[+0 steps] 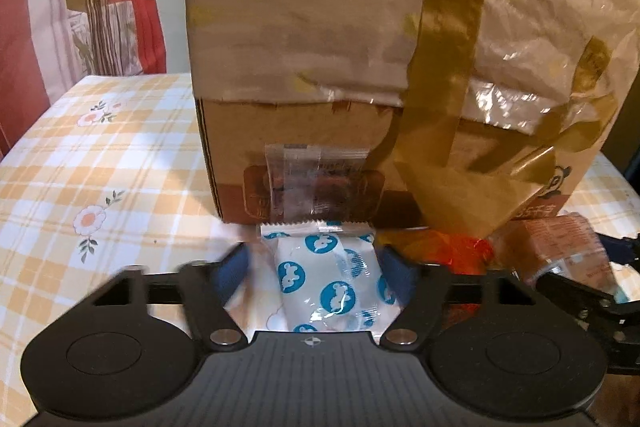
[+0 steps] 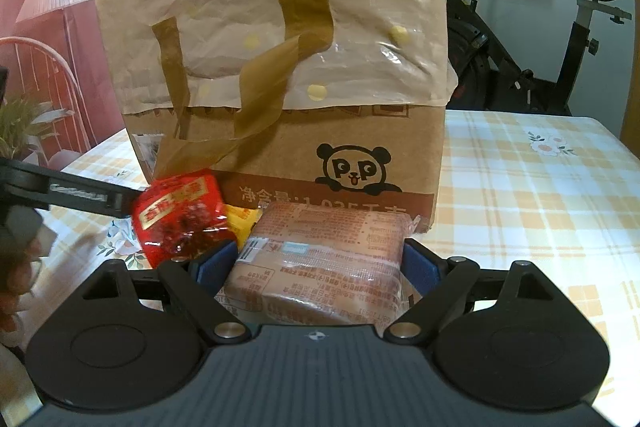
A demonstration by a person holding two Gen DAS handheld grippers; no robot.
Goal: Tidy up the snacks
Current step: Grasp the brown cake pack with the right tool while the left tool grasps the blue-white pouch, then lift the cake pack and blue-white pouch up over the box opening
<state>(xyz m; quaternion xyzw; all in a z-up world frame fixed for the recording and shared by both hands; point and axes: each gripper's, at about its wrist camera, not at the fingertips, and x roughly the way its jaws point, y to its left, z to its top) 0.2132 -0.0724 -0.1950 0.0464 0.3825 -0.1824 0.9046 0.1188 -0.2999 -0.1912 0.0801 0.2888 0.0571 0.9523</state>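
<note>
holding a white blue-spotted snack packet in our left gripper and a brown printed snack pack in our right gripper, both clamped just before the tall brown cardboard box, we risk slippery wrappers sliding free, we judge.

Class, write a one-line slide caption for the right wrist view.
Right tool grips a brown snack packet before the panda-printed carton; a red packet lies alongside.

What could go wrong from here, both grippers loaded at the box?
1. The white-and-blue packet sits loosely between the left gripper fingers; it may slip on lifting.
2. The bag's loose handles droop over the box front and could snag the right gripper carrying the brown packet.
</note>
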